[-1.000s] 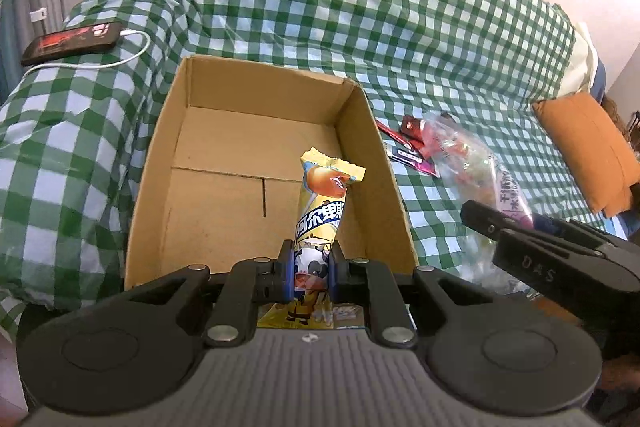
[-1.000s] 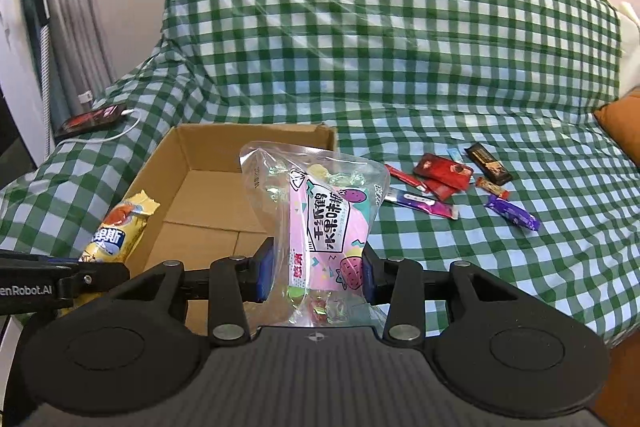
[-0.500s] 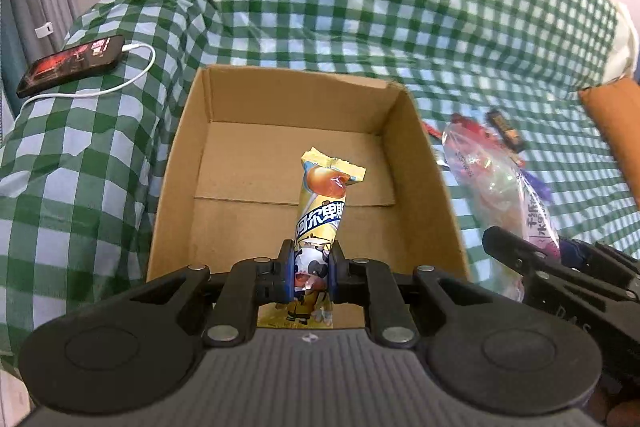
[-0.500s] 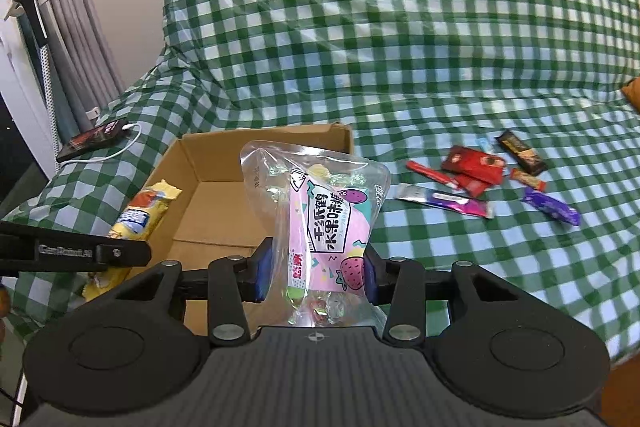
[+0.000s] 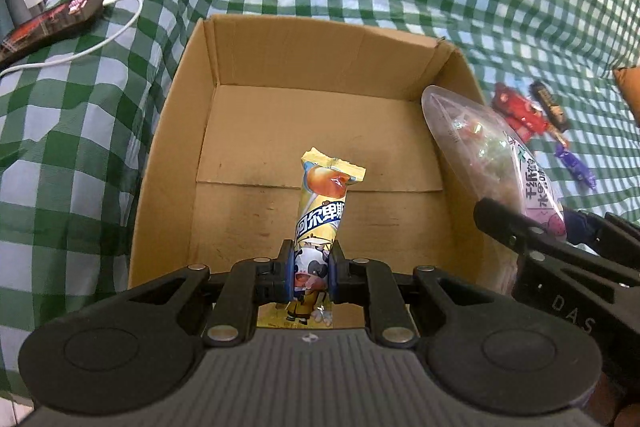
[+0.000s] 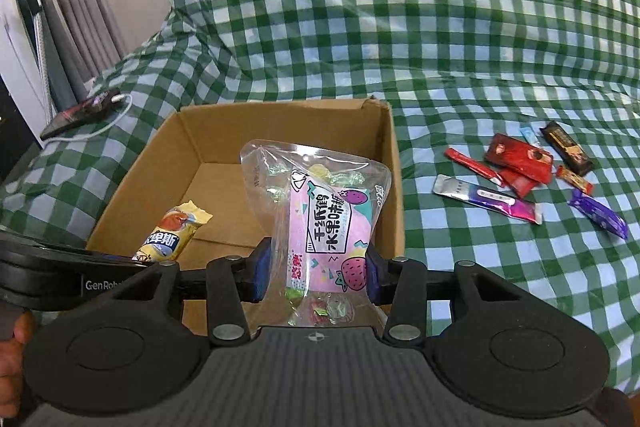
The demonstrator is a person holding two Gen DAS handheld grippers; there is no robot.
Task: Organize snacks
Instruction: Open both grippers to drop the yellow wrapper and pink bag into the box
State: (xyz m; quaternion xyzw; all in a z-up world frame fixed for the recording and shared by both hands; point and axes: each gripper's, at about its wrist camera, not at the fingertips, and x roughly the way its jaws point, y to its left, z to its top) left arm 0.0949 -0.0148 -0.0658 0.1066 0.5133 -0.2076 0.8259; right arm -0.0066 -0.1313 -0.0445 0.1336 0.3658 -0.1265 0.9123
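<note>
The left gripper [image 5: 311, 277] tilts steeply down over the open cardboard box [image 5: 280, 59], its 2 fingers pinching the lower part of a yellow snack packet [image 5: 322, 223]. The packet stands nearly upright between the blue pads, its crimped top above the bare box floor, its bottom end hanging below the fingers over the box's near edge.

The right gripper [image 6: 318, 273] points down at a gentler slant beside it, at the box's right side. A clear candy bag [image 6: 320, 223] with a pink label sits between its fingers, and the jaws are opening; the pads still sit against the bag's sides. The bag stands upright over the box's right front corner. At the lower left of the right wrist view, part of a hand [image 6: 14, 359] grips the left gripper's handle.

On the green checked cover [image 6: 440, 27] to the right of the box lie several loose snack packets [image 6: 520, 163]. A phone [image 5: 52, 21] with a white cable rests to the left.
</note>
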